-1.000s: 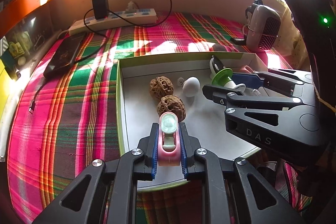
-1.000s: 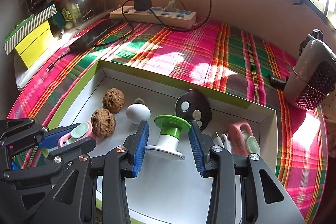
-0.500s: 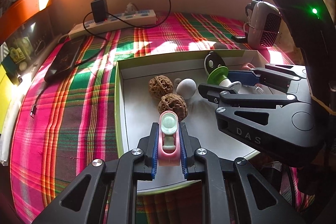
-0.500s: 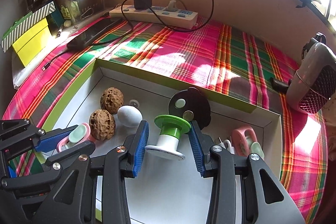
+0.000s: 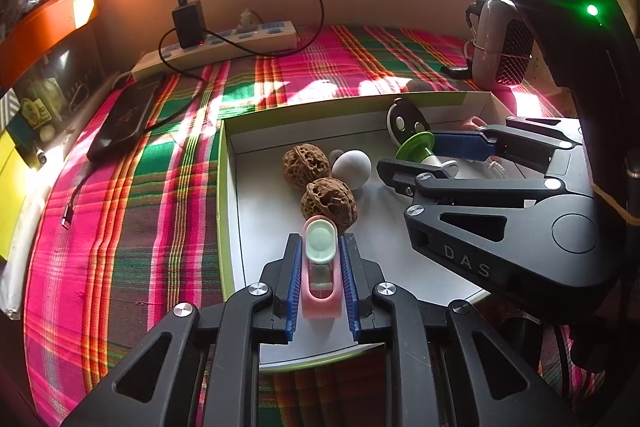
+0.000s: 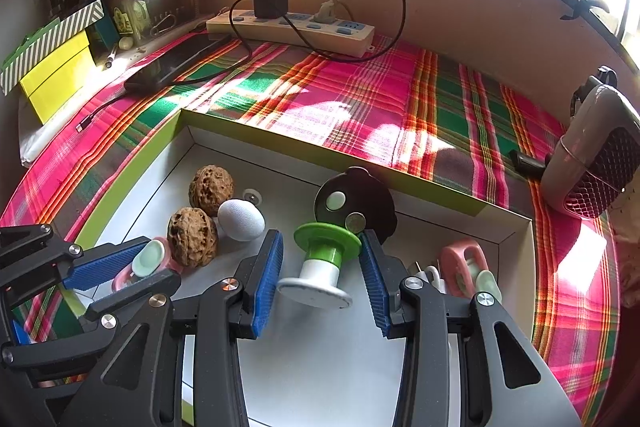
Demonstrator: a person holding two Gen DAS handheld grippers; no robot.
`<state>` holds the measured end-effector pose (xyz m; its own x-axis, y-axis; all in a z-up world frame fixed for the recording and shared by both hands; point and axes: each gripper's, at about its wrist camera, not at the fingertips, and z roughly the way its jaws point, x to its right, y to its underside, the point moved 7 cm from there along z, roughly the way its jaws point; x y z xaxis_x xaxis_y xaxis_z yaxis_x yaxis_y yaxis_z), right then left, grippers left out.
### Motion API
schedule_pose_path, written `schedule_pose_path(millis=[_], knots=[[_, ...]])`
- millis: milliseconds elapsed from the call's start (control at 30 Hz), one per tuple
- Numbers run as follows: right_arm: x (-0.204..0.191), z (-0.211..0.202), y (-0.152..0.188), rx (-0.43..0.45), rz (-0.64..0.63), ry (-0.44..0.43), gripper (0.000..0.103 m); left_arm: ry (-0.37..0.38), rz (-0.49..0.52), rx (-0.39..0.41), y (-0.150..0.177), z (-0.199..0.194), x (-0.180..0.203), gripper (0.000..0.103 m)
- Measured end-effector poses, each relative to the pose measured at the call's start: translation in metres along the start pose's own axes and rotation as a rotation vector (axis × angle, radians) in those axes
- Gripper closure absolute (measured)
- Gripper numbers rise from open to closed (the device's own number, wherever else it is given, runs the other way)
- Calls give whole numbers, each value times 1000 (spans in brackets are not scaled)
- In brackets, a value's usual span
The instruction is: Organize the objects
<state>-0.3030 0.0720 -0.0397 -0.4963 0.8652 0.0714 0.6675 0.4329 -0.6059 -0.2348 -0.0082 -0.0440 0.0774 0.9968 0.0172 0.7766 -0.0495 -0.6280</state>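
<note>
Where sunlight falls, plaid tablecloth (image 5: 132, 211)

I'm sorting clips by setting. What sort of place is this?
Probably a home windowsill nook: a plaid cloth over the ledge, a power strip with a charger plugged in, and a phone charging below sunlit windows.

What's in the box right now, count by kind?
Walnuts: 2
Pink clips: 2
White egg-shaped item: 1
Green-topped white stamp: 1
Black disc: 1
Small round button: 1
White plug, partly hidden: 1
Total: 9
</note>
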Motion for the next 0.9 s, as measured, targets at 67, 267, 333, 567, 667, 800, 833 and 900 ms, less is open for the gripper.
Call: schedule_pose_path(millis=[67, 267, 333, 567, 667, 800, 833, 900], knots=[[0, 0, 0, 1, 4, 1, 62, 2, 0, 0, 0, 0, 0, 85], [1, 0, 0, 3, 7, 5, 62, 2, 0, 0, 0, 0, 1, 85], [1, 0, 0, 2, 8, 4, 62, 4, 0, 1, 0, 0, 1, 84], [2, -2, 1, 5, 17, 5, 62, 7, -1, 3, 0, -1, 2, 81], [2, -5, 1, 12, 21, 7, 62, 13, -5, 4, 0, -2, 2, 80], [3, -9, 2, 17, 32, 10, 61, 0, 5, 15, 1, -5, 3, 77], [3, -9, 3, 18, 34, 11, 60, 4, 2, 14, 2, -6, 3, 77], [2, -12, 4, 21, 35, 10, 56, -1, 0, 18, 2, -8, 2, 77]])
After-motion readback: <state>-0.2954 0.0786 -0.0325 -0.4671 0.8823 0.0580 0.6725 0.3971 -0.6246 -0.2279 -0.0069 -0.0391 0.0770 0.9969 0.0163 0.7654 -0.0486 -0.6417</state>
